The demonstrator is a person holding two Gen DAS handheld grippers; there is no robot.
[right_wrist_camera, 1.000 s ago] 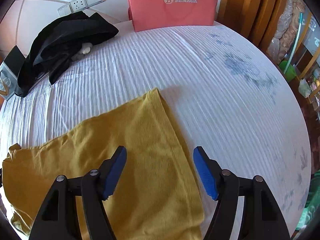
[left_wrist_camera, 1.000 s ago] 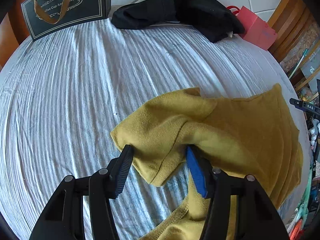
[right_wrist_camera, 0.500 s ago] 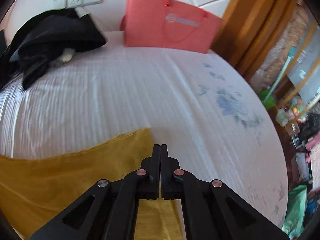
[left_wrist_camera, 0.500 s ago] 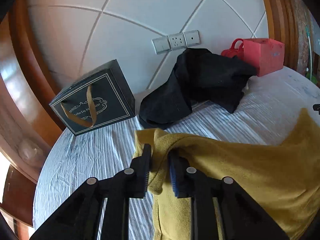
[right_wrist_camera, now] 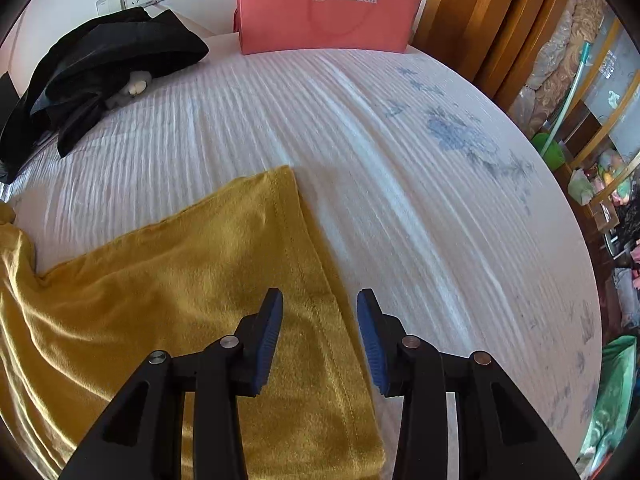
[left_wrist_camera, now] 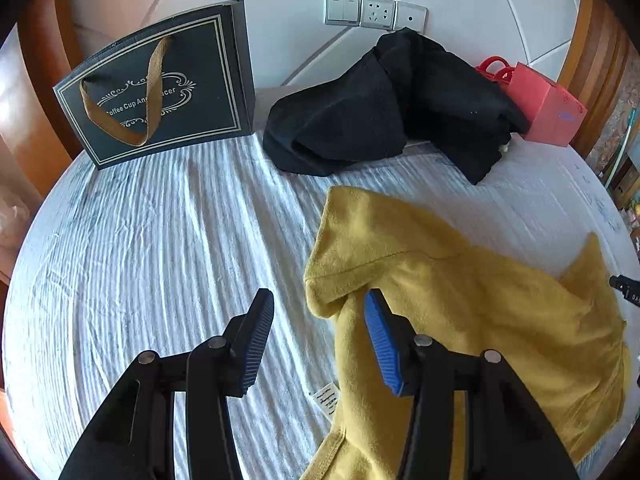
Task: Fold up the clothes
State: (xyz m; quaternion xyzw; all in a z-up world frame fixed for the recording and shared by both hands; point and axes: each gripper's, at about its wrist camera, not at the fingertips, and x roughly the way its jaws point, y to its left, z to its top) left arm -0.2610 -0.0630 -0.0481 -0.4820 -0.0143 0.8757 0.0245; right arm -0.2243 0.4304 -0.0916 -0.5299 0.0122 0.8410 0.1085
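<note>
A mustard-yellow knit top (left_wrist_camera: 460, 304) lies crumpled on the white striped bedsheet (left_wrist_camera: 160, 248). My left gripper (left_wrist_camera: 318, 320) is open; a rumpled fold of the top sits by its right, blue-padded finger (left_wrist_camera: 380, 340) and nothing is gripped. In the right wrist view the top (right_wrist_camera: 180, 300) lies flatter, with its stitched hem edge (right_wrist_camera: 316, 288) running between the fingers. My right gripper (right_wrist_camera: 320, 324) is open just above that hem and holds nothing.
A black garment pile (left_wrist_camera: 392, 112) lies at the head of the bed, also in the right wrist view (right_wrist_camera: 104, 64). A dark gift bag (left_wrist_camera: 160, 88) and a red paper bag (right_wrist_camera: 324, 8) stand against the padded headboard. Wooden furniture and clutter are to the right.
Both grippers were shut on the yellow top half a second ago and have opened, letting it go. The top has dropped back onto the sheet.
</note>
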